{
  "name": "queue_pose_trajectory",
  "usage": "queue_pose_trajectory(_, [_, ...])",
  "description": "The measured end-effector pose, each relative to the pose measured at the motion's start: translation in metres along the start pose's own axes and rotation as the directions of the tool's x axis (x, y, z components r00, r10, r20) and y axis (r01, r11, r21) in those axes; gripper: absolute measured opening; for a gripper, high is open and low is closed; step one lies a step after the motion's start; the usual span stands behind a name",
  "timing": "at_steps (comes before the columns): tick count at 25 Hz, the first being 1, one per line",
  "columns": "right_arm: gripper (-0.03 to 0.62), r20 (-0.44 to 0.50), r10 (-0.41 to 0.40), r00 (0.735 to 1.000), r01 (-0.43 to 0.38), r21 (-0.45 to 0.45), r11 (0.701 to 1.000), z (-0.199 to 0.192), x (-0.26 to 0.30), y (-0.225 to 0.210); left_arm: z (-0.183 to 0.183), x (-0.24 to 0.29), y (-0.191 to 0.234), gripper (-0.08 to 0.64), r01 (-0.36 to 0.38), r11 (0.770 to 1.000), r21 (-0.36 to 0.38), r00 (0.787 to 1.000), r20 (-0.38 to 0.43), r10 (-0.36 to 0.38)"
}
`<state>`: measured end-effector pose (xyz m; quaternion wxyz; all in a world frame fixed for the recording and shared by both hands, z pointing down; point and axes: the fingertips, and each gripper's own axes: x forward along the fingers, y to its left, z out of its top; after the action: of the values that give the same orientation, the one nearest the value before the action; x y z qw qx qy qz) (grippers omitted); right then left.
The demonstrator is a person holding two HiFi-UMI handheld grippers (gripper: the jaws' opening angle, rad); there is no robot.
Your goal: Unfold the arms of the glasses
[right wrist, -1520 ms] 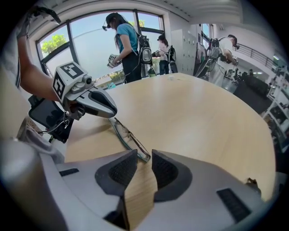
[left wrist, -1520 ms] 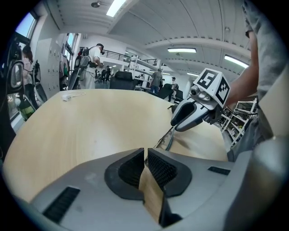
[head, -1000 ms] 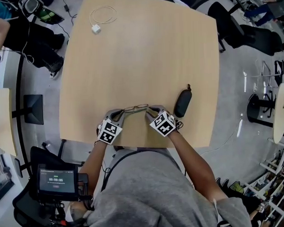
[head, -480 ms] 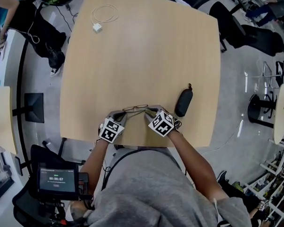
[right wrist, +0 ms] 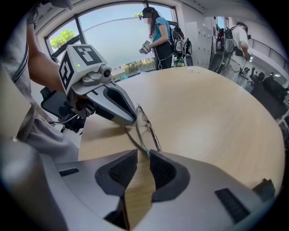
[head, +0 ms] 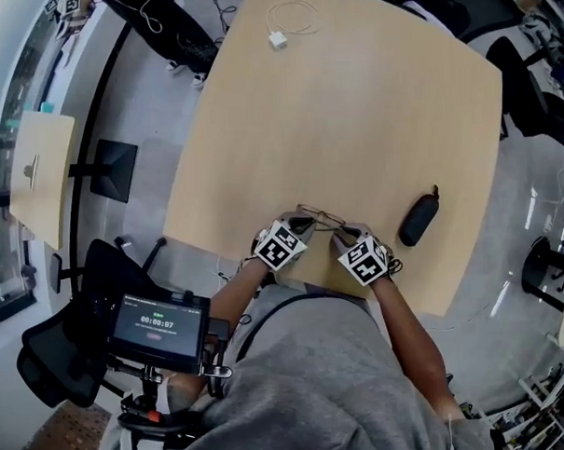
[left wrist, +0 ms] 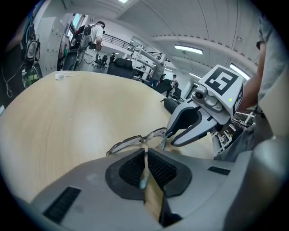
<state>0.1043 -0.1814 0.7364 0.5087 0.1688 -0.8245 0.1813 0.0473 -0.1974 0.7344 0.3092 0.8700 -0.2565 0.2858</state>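
My left gripper and right gripper each clamp one arm tip of the thin metal-framed glasses, near the pale wooden table's front edge, to spread them.

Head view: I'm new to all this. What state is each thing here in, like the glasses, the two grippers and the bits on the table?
glasses, one arm pinched in each gripper
left gripper, shut on a glasses arm
right gripper, shut on the other arm
case, closed, lying on the table
cable, coiled, near the far edge
screen, lit
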Motion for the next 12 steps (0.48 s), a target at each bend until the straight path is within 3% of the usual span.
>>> queue_pose_trajectory(12, [0.084,-0.001,0.068,0.998,-0.068,-0.029,0.997,0.007,0.020,0.023,-0.004,0.007,-0.001,0.007,0.014,1.000,0.018,1.000,-0.003,-0.014])
